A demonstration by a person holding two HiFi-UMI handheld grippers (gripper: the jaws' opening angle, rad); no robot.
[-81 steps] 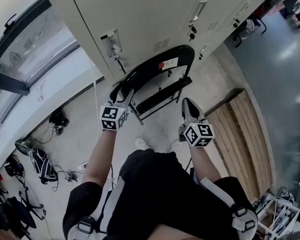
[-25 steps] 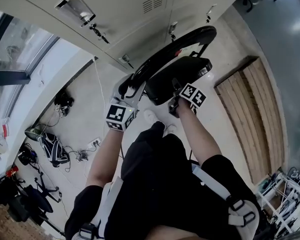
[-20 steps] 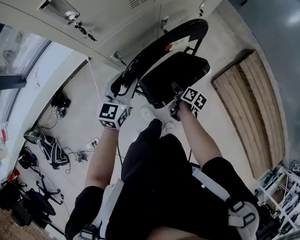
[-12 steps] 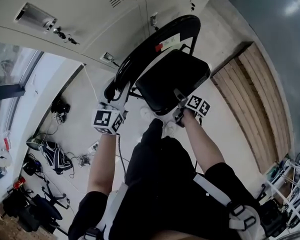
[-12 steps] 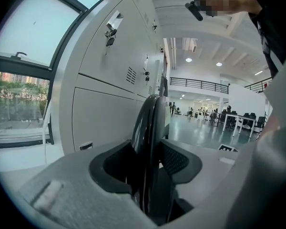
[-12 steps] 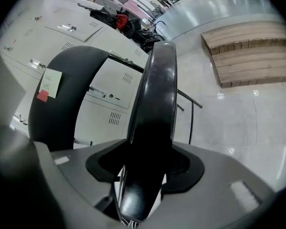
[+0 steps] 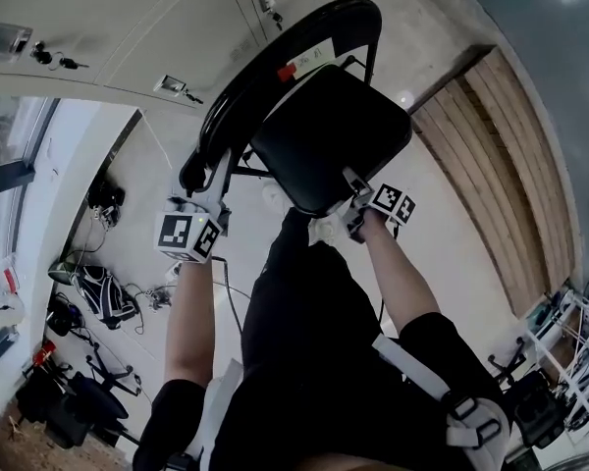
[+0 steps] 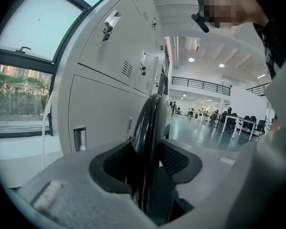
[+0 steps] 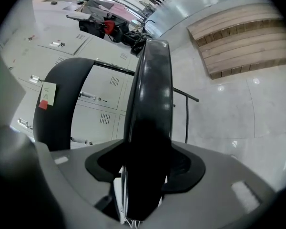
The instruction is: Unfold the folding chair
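You hold the folding chair [image 7: 309, 116].
Your left claw [image 7: 216, 168] clenches the backrest [image 7: 245, 81]; right claw [image 7: 352, 186] (jaws just widening) grips the seat [image 7: 346, 137].

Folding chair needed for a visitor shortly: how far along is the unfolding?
Done: the seat is folded down off the backrest, facing up. In hand: left gripper clamps the backrest; right gripper grips the seat's front edge, its jaws just eased wider. Left, probably: settling the seat level, then letting go.
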